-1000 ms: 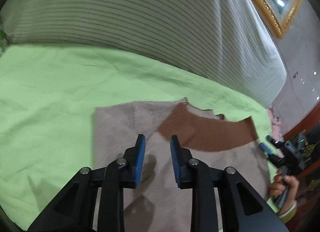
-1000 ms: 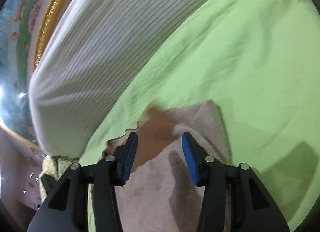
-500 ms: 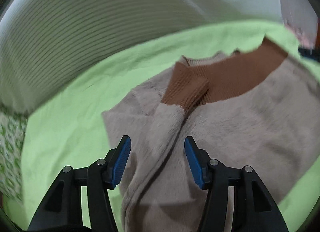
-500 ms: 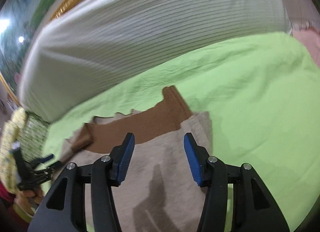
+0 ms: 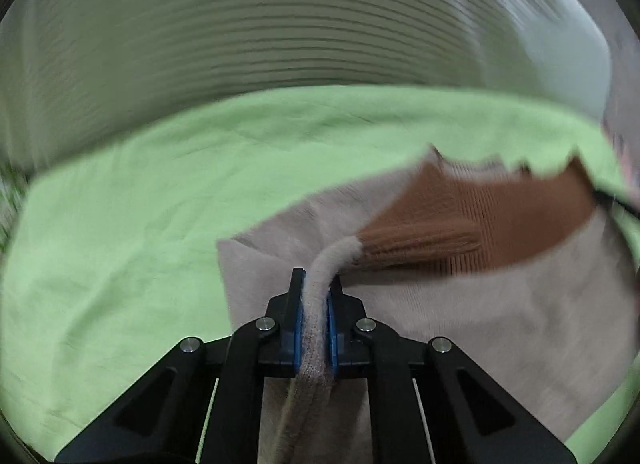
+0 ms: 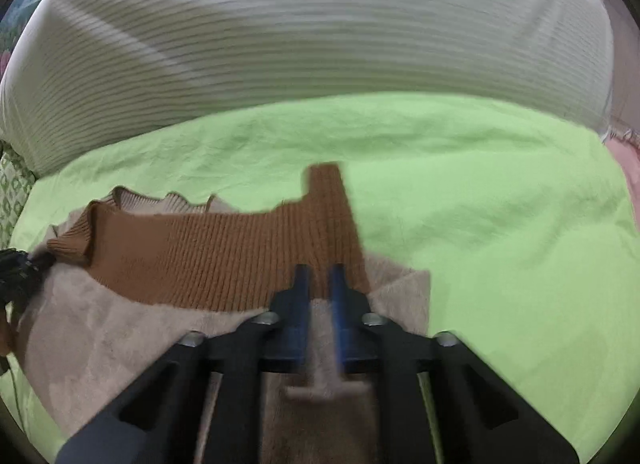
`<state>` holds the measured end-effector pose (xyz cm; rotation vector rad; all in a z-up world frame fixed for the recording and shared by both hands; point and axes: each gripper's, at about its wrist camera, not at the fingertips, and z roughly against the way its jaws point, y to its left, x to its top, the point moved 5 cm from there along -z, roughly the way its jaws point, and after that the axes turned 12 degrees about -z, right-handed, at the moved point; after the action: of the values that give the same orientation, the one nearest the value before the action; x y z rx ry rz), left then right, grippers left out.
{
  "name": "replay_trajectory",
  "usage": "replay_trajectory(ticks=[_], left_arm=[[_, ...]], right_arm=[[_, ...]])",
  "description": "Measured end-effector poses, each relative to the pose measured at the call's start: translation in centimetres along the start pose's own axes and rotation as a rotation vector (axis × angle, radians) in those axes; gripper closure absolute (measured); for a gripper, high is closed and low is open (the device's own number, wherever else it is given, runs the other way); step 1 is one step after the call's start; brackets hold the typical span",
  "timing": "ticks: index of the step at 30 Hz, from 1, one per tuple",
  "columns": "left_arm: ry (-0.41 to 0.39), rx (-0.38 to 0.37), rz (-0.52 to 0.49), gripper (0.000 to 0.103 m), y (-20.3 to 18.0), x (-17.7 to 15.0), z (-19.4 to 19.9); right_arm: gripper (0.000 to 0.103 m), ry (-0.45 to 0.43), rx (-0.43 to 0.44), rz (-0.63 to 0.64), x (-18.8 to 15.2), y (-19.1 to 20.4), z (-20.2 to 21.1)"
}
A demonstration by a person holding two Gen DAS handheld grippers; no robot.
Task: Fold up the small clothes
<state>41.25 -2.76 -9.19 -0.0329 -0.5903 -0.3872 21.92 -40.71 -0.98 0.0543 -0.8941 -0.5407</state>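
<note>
A small beige sweater (image 5: 460,312) with a brown ribbed hem and cuffs lies on a green sheet (image 5: 140,204). My left gripper (image 5: 316,284) is shut on the sweater's left sleeve, which rises in a fold between the blue pads; its brown cuff (image 5: 420,242) lies across the body. In the right wrist view the sweater (image 6: 120,336) and its brown band (image 6: 208,260) fill the lower left. My right gripper (image 6: 320,276) is shut on the right sleeve, with the brown cuff (image 6: 332,208) stretching ahead of it.
A large white striped pillow or bolster (image 5: 280,32) runs along the far side of the green sheet (image 6: 500,204), also in the right wrist view (image 6: 320,24). A patterned cloth (image 6: 12,192) shows at the far left. The other gripper (image 6: 16,268) shows at the left edge.
Both grippers were open above the sweater. Each has since come down and shut on a sleeve. Both views are blurred by motion.
</note>
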Motion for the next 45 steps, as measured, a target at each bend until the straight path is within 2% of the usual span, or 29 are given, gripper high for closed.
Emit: replay_trajectory(ticks=[1,3,5,6,7,8,9,10,11,12,14,17,21,25,28,30,33,34,36,37,38,39,41,43,45], left_arm=[[0.020,-0.023,0.065,0.093,1.3,0.2,-0.8],[0.047,-0.015,0.130,0.091,2.9,0.3,-2.3],[0.061,-0.063,0.192,0.086,3.8,0.0,-3.0],[0.057,-0.063,0.194,0.084,4.0,-0.2,-2.6],[0.048,-0.050,0.182,0.078,3.9,-0.5,-1.9],[0.043,-0.040,0.170,0.076,3.9,-0.7,-1.3],[0.037,-0.027,0.155,0.074,3.7,-1.2,-0.2],[0.037,-0.015,0.151,0.063,3.6,-2.0,1.0],[0.029,-0.015,0.153,0.059,3.3,-2.7,2.1],[0.014,-0.022,0.158,0.057,3.1,-3.5,3.3],[-0.005,-0.039,0.184,0.042,1.9,-5.8,6.4],[-0.030,-0.064,0.255,0.029,1.1,-10.4,9.5],[-0.004,-0.046,0.332,0.025,0.2,-15.9,11.0],[0.088,-0.113,0.437,0.024,-1.4,-19.6,9.0],[0.066,-0.117,0.527,0.019,-1.3,-20.3,8.9],[0.058,-0.144,0.593,0.016,-1.3,-20.1,8.6],[0.042,-0.144,0.623,0.018,-1.6,-19.0,7.8],[0.036,-0.144,0.611,0.024,-1.8,-18.3,7.3],[0.030,-0.137,0.597,0.043,-2.1,-17.4,6.7],[0.016,-0.156,0.594,0.068,-2.3,-17.1,6.6],[0.000,-0.204,0.611,0.077,-2.0,-16.6,6.2],[-0.010,-0.219,0.636,0.078,-1.6,-16.7,6.5],[-0.071,-0.248,0.669,0.085,-0.8,-16.6,8.2],[-0.131,-0.244,0.662,0.091,-0.4,-16.5,10.6],[-0.164,-0.240,0.651,0.091,0.0,-16.9,12.7]], right_arm=[[0.093,-0.006,-0.025,-0.030,0.4,-0.6,-0.2],[0.093,0.036,-0.070,-0.065,0.5,-1.6,-1.4],[0.091,0.064,-0.076,-0.101,0.5,-2.1,-1.8],[0.089,0.058,-0.065,-0.117,0.5,-2.4,-1.4],[0.088,0.052,-0.058,-0.124,0.5,-2.5,-0.8],[0.082,0.045,-0.044,-0.129,0.5,-2.5,0.2],[0.068,0.036,-0.029,-0.129,0.4,-2.5,1.4],[0.060,0.024,-0.011,-0.126,0.1,-2.5,2.7],[0.046,0.005,0.003,-0.123,-0.2,-2.5,4.2],[0.041,-0.017,0.019,-0.117,-0.7,-2.5,5.9],[0.039,-0.038,0.047,-0.115,-2.0,-2.2,8.5],[0.034,-0.042,0.072,-0.164,-5.6,-3.3,12.3],[0.034,-0.036,0.048,-0.275,-10.6,-6.0,15.0],[0.034,-0.003,0.051,-0.405,-14.2,-7.7,15.2],[0.034,0.027,0.063,-0.458,-15.6,-7.9,14.5],[0.034,0.024,0.080,-0.492,-16.1,-7.7,14.1],[0.035,0.041,0.139,-0.531,-16.3,-6.9,12.7],[0.036,0.040,0.159,-0.543,-16.4,-6.7,12.4],[0.053,0.020,0.154,-0.571,-16.3,-6.5,11.8],[0.057,0.014,0.155,-0.590,-16.3,-6.6,11.7],[0.071,0.009,0.158,-0.612,-16.4,-6.9,11.6],[0.078,0.006,0.164,-0.632,-16.3,-7.0,11.5],[0.084,-0.019,0.179,-0.632,-15.9,-7.2,12.4],[0.088,-0.069,0.211,-0.607,-15.0,-7.2,14.5],[0.091,-0.097,0.235,-0.575,-14.2,-7.3,16.6]])
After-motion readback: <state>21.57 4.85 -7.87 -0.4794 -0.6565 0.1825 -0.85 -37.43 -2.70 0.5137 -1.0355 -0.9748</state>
